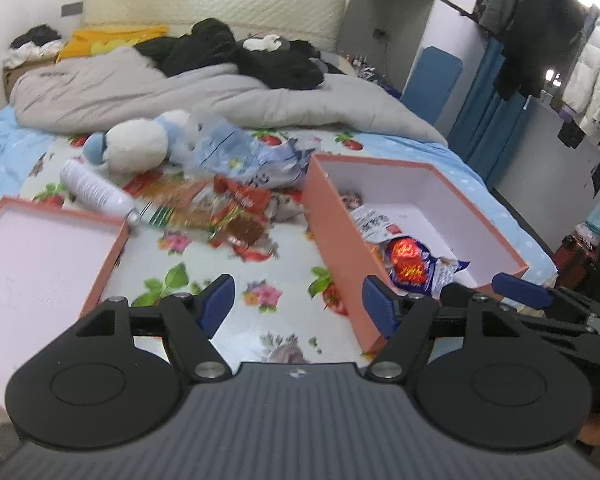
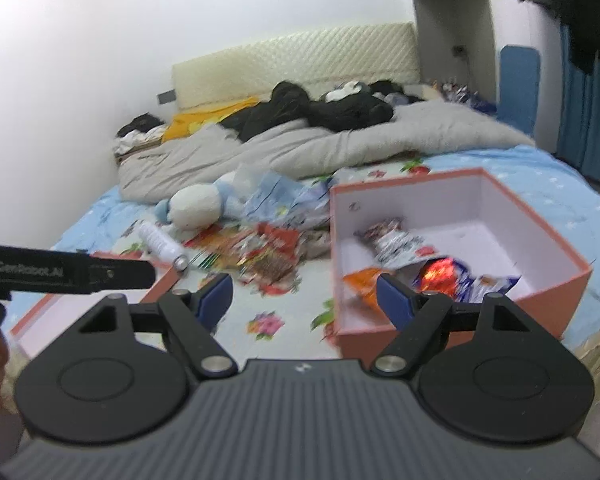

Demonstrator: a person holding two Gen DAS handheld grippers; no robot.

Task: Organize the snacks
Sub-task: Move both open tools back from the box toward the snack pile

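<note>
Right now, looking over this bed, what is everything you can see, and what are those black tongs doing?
box: one, salmon outside, white inside, right on the bed, open.
snack packets in the box: a few, blue-red, white, orange.
lid: one, salmon rim, pale inside, left on the bed.
loose snack pile: several packets, red and orange, between lid and box; blurred.
bottle: one, white, lying beside the lid.
plush toy: one, white and pale blue, behind the pile.
plastic bag: one, crumpled, bluish, beside the toy.
duvet: one, grey, far end.
dark clothes: heap, black, on the duvet.
left tongs: black, blue pads, open, empty.
right tongs: same, open, empty.
</note>
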